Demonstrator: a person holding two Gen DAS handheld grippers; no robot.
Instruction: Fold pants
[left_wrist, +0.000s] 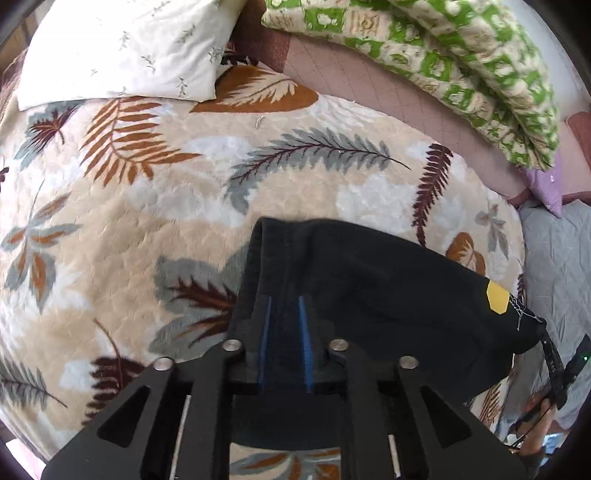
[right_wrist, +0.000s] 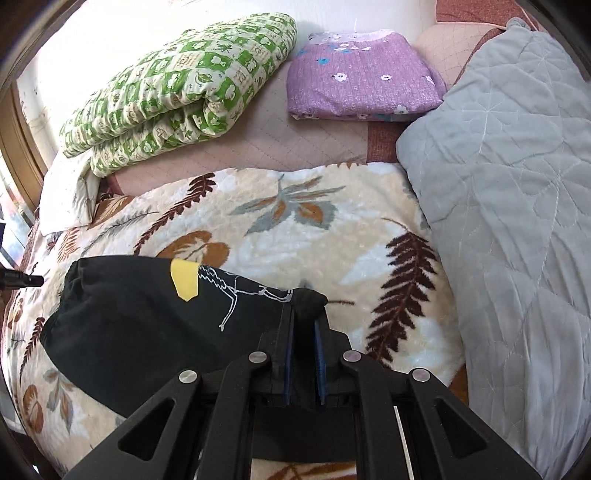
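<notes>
The black pants (left_wrist: 369, 288) with a yellow patch and white line print hang stretched between my two grippers above a leaf-patterned blanket (left_wrist: 147, 192). My left gripper (left_wrist: 286, 306) is shut on the left end of the cloth, which bunches over its blue-padded fingers. In the right wrist view the pants (right_wrist: 140, 325) stretch off to the left. My right gripper (right_wrist: 304, 314) is shut on a bunched corner of them. The other gripper's tip (right_wrist: 22, 281) shows at the far left edge.
A white floral pillow (left_wrist: 122, 48) lies at the bed's head. A folded green checked quilt (right_wrist: 177, 88) and a folded purple floral cloth (right_wrist: 362, 77) lie behind the blanket (right_wrist: 295, 229). A grey quilted cover (right_wrist: 517, 184) lies on the right.
</notes>
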